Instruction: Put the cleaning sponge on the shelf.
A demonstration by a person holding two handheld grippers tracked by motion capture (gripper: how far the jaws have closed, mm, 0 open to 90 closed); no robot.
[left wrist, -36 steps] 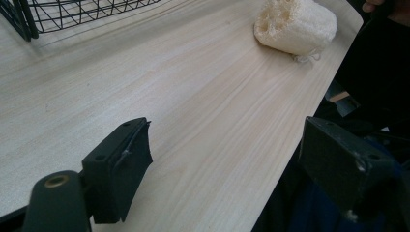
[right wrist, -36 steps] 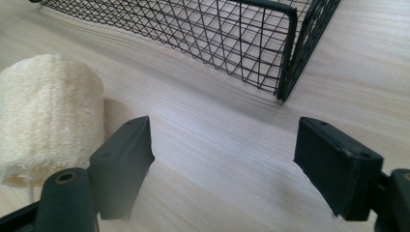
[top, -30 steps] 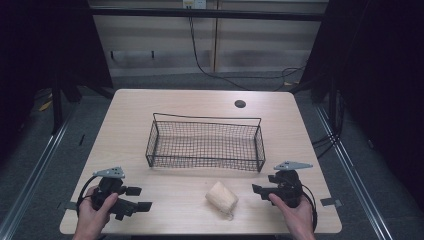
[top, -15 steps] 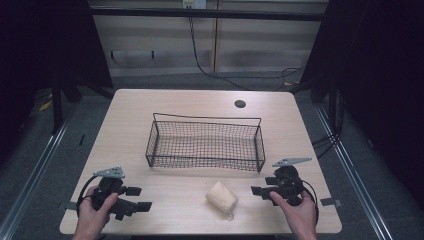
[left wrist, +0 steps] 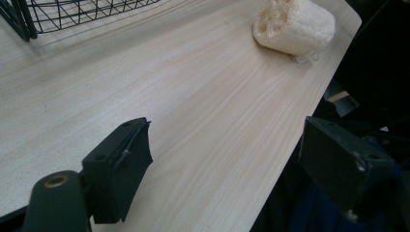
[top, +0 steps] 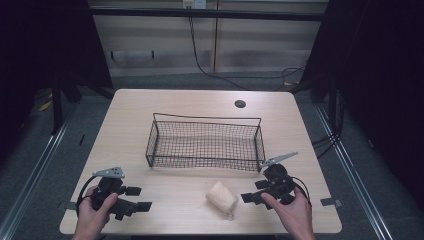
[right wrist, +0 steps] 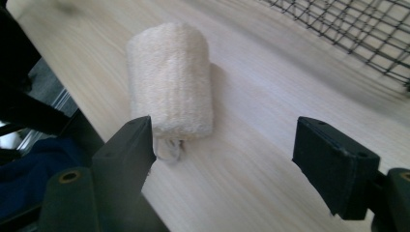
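High view: loofah (top: pixel 222 198) lies on the table (top: pixel 165 107) in the lower centre of the frame, just below the near wall of the wire basket (top: pixel 205 142) but apart from it. Long axis runs diagonally, upper left to lower right. Right gripper (top: pixel 257 192) sits just right of it, jaws pointing left at it, not touching. Left gripper (top: pixel 135 198) is at lower left, well apart from the loofah. Right hand (top: pixel 292 212) is clearly the nearer one, so I'd expect the grasp to come from that side.

Left gripper view: jaws wide open, nothing between them, just bare tabletop. Loofah (left wrist: pixel 295 25) is in the upper right of the frame, far ahead and off to the right of the jaw line. Basket corner (left wrist: pixel 29 14) at upper left.

Right gripper view: jaws wide open, empty. Loofah (right wrist: pixel 170 82) sits ahead and left of centre, its near end with a loop of string just above the left jaw tip, possibly overlapping it in the frame; can't tell if they touch. Long axis runs roughly along the gripper's line of sight, so the jaws would close across its width. Needs a shift left to centre it. Basket mesh (right wrist: pixel 358 34) at upper right.
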